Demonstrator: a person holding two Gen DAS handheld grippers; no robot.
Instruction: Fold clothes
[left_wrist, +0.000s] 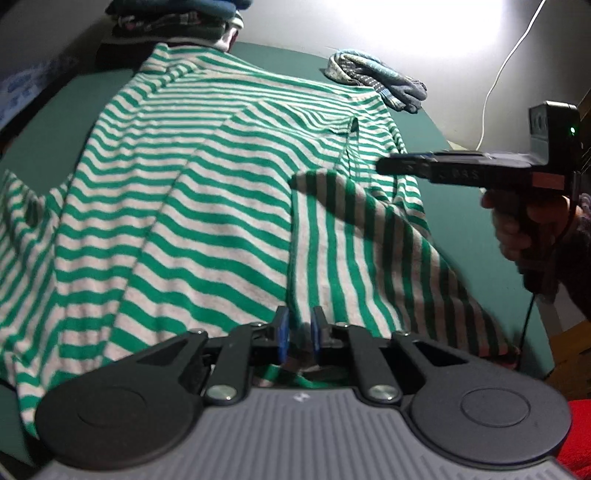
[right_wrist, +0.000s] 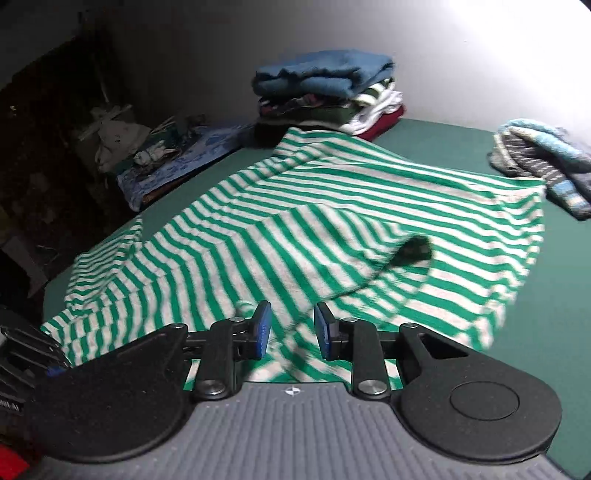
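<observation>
Jaws, left gripper (left_wrist: 300, 334): narrow, pinching the near hem of the striped shirt (left_wrist: 177, 206).
Jaws, right gripper (right_wrist: 291, 334): parted, pads clear of the cloth.
Shirt: spread on the green table (right_wrist: 554, 295), right side folded over.
Far edge: stack of folded clothes (right_wrist: 325, 96); bundled knitwear (right_wrist: 543, 162).

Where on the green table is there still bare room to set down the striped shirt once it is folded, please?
Bare green table lies between the folded clothes stack and the knitted bundle, and again along the right edge beside the striped shirt. The middle is covered by the shirt; the far-left corner is crowded by the stack.
</observation>
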